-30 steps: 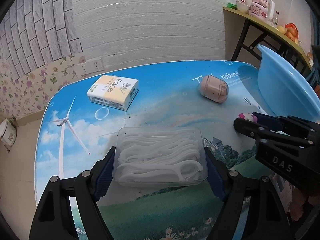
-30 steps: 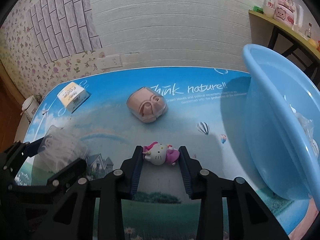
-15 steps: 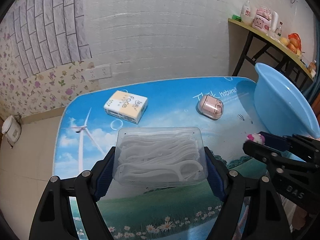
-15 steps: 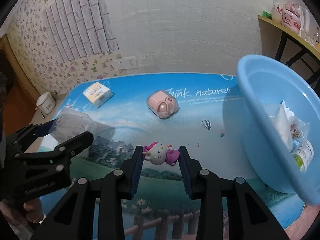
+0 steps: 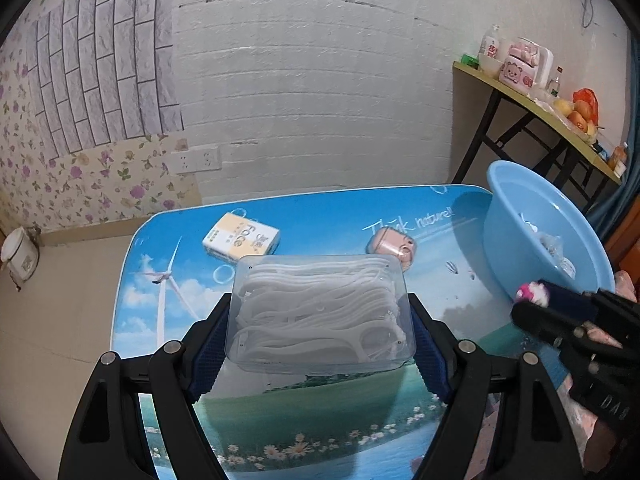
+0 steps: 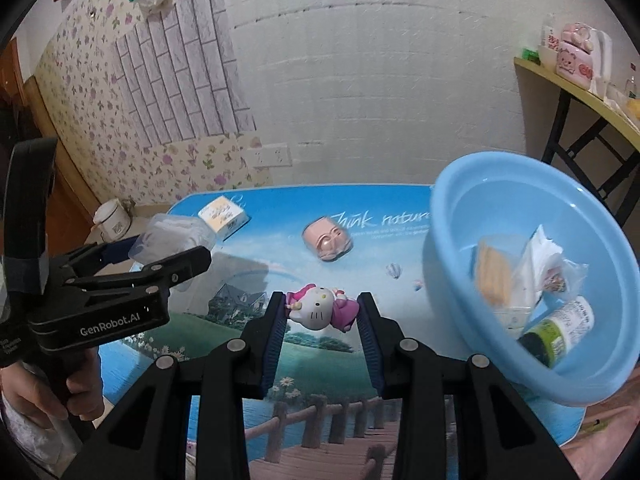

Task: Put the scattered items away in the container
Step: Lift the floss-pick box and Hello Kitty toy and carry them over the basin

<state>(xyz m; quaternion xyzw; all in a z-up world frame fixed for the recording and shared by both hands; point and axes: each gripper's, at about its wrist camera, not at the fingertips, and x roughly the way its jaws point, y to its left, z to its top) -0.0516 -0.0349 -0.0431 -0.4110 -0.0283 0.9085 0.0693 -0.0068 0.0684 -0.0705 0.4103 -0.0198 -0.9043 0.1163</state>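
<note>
The left gripper (image 5: 320, 320) clamps a clear box of floss picks (image 5: 320, 314) above the table (image 5: 312, 208); the right gripper (image 6: 322, 312) pinches a Hello Kitty figure (image 6: 320, 307) — both lifted clear. The blue basin (image 6: 472, 184) overhangs the table's right edge. A tissue pack (image 5: 241, 239) and pink case (image 5: 391, 245) lie near the far edge.

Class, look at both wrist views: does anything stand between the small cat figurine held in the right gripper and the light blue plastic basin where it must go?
Nothing visible does. The right gripper holds the small cat figurine above the table, and the light blue plastic basin sits just right of it, its open mouth facing the gripper.
</note>
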